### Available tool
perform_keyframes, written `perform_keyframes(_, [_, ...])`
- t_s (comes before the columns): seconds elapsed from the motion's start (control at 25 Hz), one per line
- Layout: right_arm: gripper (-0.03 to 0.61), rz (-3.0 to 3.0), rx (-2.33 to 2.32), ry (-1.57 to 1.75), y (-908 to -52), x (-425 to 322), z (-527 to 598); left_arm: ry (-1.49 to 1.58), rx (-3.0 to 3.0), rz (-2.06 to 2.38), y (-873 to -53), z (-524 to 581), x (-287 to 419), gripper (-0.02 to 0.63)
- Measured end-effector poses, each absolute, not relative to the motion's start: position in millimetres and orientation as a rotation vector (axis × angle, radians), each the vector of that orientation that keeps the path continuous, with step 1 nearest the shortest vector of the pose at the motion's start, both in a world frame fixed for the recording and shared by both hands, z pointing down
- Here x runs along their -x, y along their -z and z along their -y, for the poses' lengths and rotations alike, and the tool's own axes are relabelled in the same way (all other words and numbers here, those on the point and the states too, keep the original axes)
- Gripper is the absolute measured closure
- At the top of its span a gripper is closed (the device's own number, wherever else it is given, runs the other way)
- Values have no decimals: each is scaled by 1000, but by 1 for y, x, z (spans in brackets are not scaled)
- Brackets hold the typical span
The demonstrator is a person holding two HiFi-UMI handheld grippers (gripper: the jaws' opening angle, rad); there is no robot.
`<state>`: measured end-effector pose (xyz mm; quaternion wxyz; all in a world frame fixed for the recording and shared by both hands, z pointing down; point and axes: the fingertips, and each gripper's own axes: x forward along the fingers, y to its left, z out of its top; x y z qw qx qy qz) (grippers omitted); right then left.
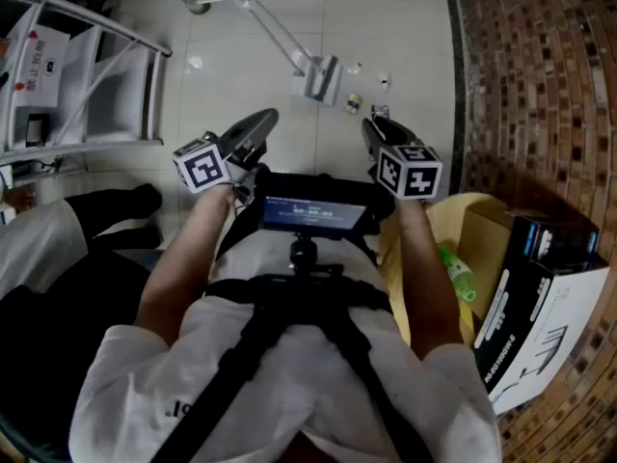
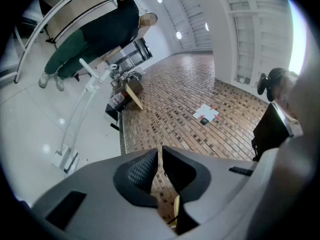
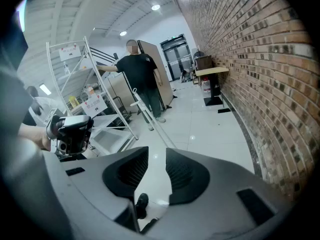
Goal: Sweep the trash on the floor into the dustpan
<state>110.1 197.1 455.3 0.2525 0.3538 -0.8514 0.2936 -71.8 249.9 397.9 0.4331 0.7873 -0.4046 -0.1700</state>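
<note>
- We count two grippers: the left gripper (image 1: 262, 123) and the right gripper (image 1: 372, 125).
- We see one long-handled dustpan (image 1: 319, 78).
- We count three scraps of trash (image 1: 354, 68) (image 1: 384, 82) (image 1: 354, 103) on the white floor.
- We find one green bottle (image 1: 455, 270) and one cardboard box (image 1: 487, 244).
- We see one bystander (image 3: 137, 74) and one metal rack (image 1: 92, 75).

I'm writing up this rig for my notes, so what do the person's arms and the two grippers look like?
The left gripper and the right gripper are grey moulded shells with ribbed black pads. Each carries a white cube with black square markers. The person wears a white short-sleeved shirt under black harness straps, and the forearms are bare.
</note>
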Motion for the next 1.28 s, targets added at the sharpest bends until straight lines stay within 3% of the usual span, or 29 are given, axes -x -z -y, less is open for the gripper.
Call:
perform_keyframes(0.4, [451, 2319, -938, -776, -458, -107, -193, 422, -1925, 1053, -402, -247, 78, 546])
perform_keyframes(0.72, [421, 2313, -926, -723, -456, -88, -186, 478, -1870, 1118, -408, -238, 114, 538])
perform_keyframes(1.28, [414, 2308, -917, -581, -441, 53, -102, 530, -1761, 1164, -435, -137, 246, 538])
